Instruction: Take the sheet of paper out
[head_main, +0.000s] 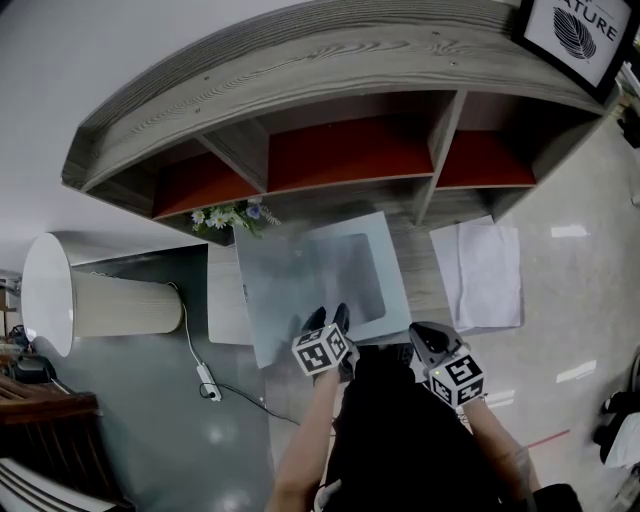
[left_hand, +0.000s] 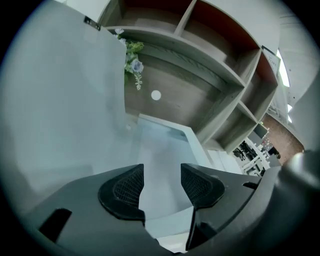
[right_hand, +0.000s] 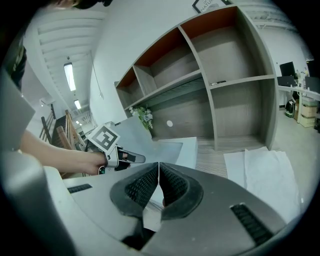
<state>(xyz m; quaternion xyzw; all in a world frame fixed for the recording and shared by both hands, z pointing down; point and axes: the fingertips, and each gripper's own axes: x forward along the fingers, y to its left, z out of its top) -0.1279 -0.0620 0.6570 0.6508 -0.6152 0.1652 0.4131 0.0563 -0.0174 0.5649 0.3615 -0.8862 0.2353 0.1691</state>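
Note:
A flat white scanner (head_main: 395, 300) lies below the shelf, its grey lid (head_main: 270, 290) raised toward the left and its dark glass (head_main: 350, 275) bare to view. I cannot pick out a sheet on the glass. My left gripper (head_main: 328, 317) hovers at the scanner's near edge, open, with only the pale bed (left_hand: 160, 160) showing between its pads. Just off the scanner's near right corner, my right gripper (head_main: 420, 333) is shut; its pads (right_hand: 172, 185) meet with nothing visibly held. The left gripper (right_hand: 140, 159) also appears in the right gripper view.
Loose white sheets (head_main: 485, 270) lie to the right of the scanner. A wooden shelf unit (head_main: 350, 150) with red-backed compartments stands behind it, flowers (head_main: 232, 215) at its foot. At the left are a white lamp (head_main: 90, 300) and a cable with a switch (head_main: 208, 380).

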